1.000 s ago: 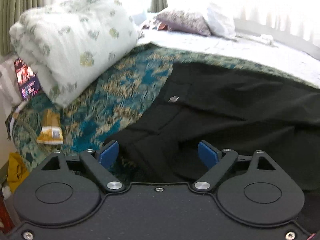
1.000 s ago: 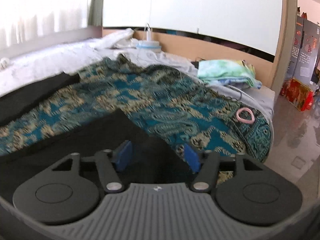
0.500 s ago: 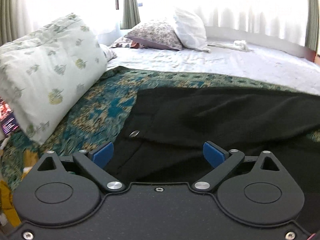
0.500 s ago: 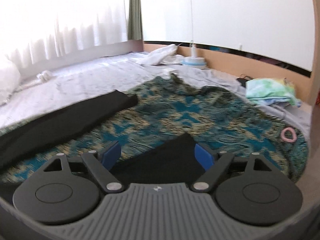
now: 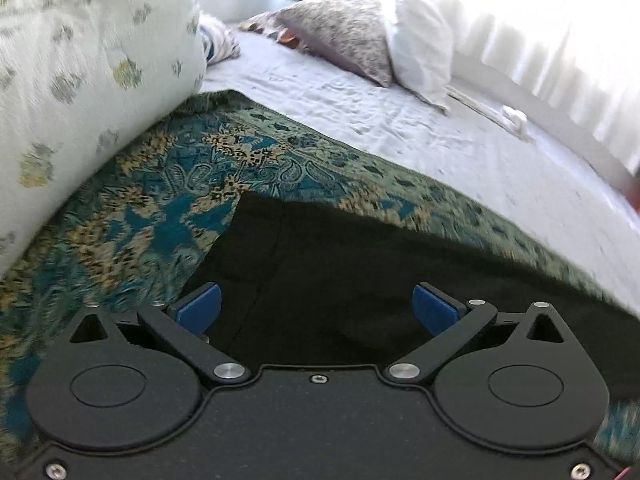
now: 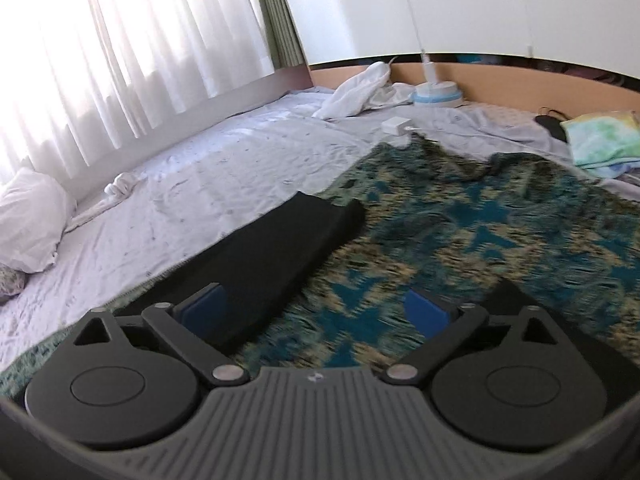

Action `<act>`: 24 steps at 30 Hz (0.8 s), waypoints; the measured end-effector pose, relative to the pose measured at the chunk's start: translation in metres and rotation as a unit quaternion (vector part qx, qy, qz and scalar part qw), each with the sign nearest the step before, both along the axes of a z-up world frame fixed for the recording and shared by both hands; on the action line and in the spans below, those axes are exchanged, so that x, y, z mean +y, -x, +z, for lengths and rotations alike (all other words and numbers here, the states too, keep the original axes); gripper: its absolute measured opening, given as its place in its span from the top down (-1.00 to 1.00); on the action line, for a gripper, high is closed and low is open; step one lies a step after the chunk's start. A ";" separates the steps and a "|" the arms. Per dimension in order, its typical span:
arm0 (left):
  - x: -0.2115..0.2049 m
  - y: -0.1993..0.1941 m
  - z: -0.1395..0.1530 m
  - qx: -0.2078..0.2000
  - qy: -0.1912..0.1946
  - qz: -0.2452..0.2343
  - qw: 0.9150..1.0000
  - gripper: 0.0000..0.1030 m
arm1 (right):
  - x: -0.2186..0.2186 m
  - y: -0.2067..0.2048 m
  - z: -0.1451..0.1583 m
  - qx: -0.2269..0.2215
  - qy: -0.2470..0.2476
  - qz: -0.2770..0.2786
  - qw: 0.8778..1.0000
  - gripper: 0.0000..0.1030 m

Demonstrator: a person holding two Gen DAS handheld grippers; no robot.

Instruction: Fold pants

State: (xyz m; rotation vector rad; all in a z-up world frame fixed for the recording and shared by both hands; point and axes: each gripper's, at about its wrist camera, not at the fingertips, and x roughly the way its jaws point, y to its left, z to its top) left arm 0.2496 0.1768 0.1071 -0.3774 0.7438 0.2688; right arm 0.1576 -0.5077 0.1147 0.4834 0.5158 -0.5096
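Note:
Black pants (image 5: 360,264) lie spread on a teal patterned blanket (image 5: 168,216) on the bed. My left gripper (image 5: 316,308) hovers over their waist end, jaws still opening wide, blue pads clear of the cloth. In the right wrist view one black leg (image 6: 276,248) runs toward the far left, its hem near the blanket's edge. A second dark piece of the pants (image 6: 560,328) shows at the lower right. My right gripper (image 6: 316,308) hangs above the blanket (image 6: 500,232) between the two legs, jaws opening, nothing between them.
A big floral pillow (image 5: 72,64) crowds the left. More pillows (image 5: 360,28) lie at the bed's head. On the white sheet (image 6: 208,184) are a white cloth (image 6: 360,88), a round blue-white device (image 6: 438,94), a charger (image 6: 396,125) and folded green towels (image 6: 600,140).
Both grippers have opened wider and lifted off the pants. Each has swung away: the left view now sits over the waist's far corner, the right over blanket between the legs.

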 end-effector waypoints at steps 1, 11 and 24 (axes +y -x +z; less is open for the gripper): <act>0.003 -0.011 -0.003 0.002 0.011 0.012 1.000 -0.99 | 0.001 -0.013 -0.001 0.000 -0.005 0.000 1.000 -1.00; 0.025 -0.111 -0.062 0.053 0.058 0.117 0.990 -0.99 | 0.005 -0.148 -0.036 0.011 -0.062 -0.035 0.997 -1.00; 0.015 -0.161 -0.091 0.063 -0.021 0.211 0.975 -1.00 | 0.036 -0.310 -0.107 0.105 0.021 -0.050 0.993 -1.00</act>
